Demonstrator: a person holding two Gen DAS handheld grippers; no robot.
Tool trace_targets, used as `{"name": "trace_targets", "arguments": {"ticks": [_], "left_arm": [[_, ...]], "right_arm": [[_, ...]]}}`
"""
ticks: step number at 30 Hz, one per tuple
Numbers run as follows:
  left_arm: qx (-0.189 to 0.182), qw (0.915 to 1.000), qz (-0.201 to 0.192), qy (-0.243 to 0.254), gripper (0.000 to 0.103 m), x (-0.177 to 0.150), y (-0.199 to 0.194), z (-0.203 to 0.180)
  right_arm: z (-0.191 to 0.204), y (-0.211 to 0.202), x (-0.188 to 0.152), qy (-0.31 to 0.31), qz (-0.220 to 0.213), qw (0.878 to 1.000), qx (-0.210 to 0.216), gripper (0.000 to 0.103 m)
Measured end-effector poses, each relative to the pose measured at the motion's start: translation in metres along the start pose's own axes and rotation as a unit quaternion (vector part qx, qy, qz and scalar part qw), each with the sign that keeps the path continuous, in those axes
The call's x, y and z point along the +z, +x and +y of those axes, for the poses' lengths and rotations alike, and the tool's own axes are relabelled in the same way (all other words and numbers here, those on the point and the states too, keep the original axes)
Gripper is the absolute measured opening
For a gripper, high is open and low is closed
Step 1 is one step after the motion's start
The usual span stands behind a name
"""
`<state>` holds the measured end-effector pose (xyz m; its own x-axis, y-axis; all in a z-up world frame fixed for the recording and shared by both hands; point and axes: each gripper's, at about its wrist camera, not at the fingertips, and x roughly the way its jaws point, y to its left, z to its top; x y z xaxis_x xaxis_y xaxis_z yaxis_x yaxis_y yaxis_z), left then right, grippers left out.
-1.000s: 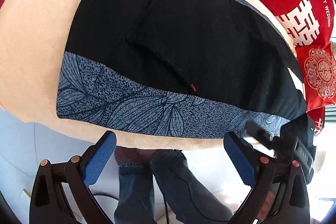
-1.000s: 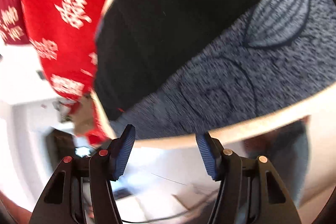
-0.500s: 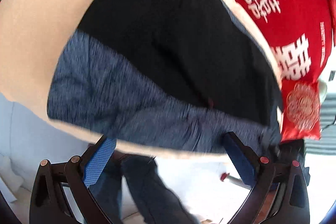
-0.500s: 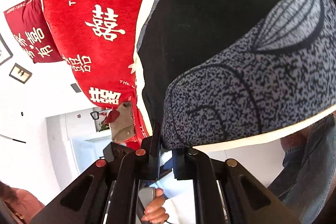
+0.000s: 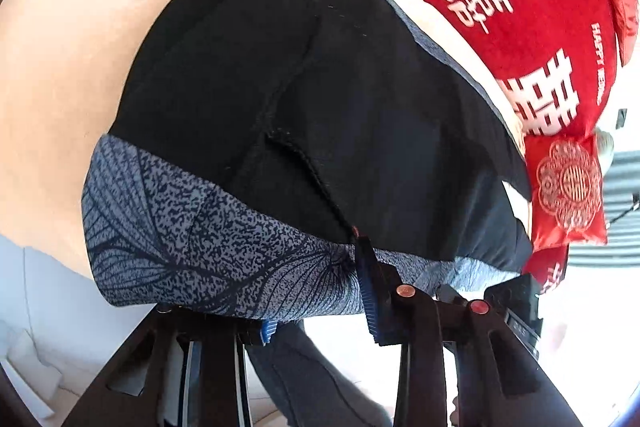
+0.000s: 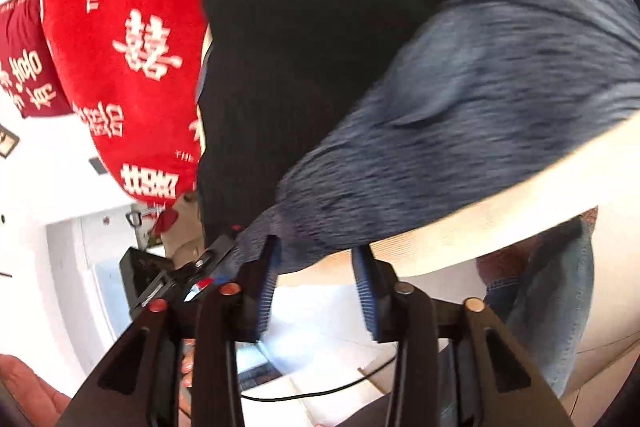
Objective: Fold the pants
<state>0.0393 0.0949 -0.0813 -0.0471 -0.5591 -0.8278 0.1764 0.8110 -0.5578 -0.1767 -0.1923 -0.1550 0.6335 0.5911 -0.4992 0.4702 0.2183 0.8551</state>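
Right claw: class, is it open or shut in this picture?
Open. The right claw shows a clear gap between its blue pads, holding nothing; the pants lie just beyond them.

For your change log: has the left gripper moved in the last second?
Yes. The left gripper advanced past the beige mattress edge onto the pants' waistband.

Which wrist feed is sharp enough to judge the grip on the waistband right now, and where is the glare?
Left wrist view: sharp, leaf print on the waistband crisp; white glare washes out the lower right. Right wrist view: motion blur smears the waistband, though the right gripper stays sharp; bright floor behind it. Both show fisheye bending.
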Motion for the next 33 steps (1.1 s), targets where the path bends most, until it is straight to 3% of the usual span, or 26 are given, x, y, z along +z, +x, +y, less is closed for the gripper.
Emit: {"name": "trace_targets", "arguments": {"ticks": [4, 7, 8, 9, 10, 15, 22, 26, 28, 30, 33], "left_arm": [[-0.003, 0.9999, 0.007, 0.013, 0.036, 0.004, -0.005, -0.007], [0.007, 0.9996, 0.012, 0.024, 0.036, 0.006, -0.006, -0.011], [0.009, 0.9996, 0.013, 0.024, 0.036, 0.006, -0.005, -0.010], [0.012, 0.9995, 0.014, 0.023, 0.035, 0.006, -0.005, -0.010], [0.016, 0.9995, 0.015, 0.022, 0.029, 0.007, -0.004, -0.011], [0.033, 0.9994, 0.001, 0.010, 0.029, 0.015, -0.024, -0.024], [0.047, 0.9966, -0.055, 0.041, 0.029, 0.068, -0.062, -0.087], [0.062, 0.9919, -0.103, 0.041, 0.030, 0.135, -0.057, -0.108], [0.086, 0.9879, -0.122, 0.044, 0.042, 0.168, -0.040, -0.109], [0.122, 0.9817, -0.139, 0.046, 0.047, 0.195, -0.019, -0.105], [0.146, 0.9795, -0.135, 0.031, 0.047, 0.225, 0.015, -0.092]], "right_arm": [[-0.031, -0.010, 0.003, 0.041, -0.037, 0.998, 0.035, 0.045], [-0.052, -0.016, 0.004, 0.098, -0.062, 0.987, 0.113, 0.044], [-0.053, -0.018, 0.004, 0.112, -0.070, 0.984, 0.121, 0.028], [-0.052, -0.021, 0.005, 0.122, -0.077, 0.982, 0.118, 0.006], [-0.047, -0.027, 0.004, 0.122, -0.080, 0.984, 0.104, 0.006], [0.037, -0.063, 0.023, 0.001, -0.043, 0.999, 0.028, 0.006], [0.143, -0.077, 0.110, -0.120, 0.025, 0.992, -0.016, 0.008], [0.182, -0.045, 0.179, -0.155, 0.077, 0.984, -0.049, 0.010], [0.197, -0.019, 0.208, -0.168, 0.095, 0.979, -0.070, 0.010], [0.196, 0.009, 0.244, -0.170, 0.120, 0.974, -0.088, 0.010], [0.177, 0.051, 0.290, -0.155, 0.140, 0.972, -0.105, 0.010]]}}
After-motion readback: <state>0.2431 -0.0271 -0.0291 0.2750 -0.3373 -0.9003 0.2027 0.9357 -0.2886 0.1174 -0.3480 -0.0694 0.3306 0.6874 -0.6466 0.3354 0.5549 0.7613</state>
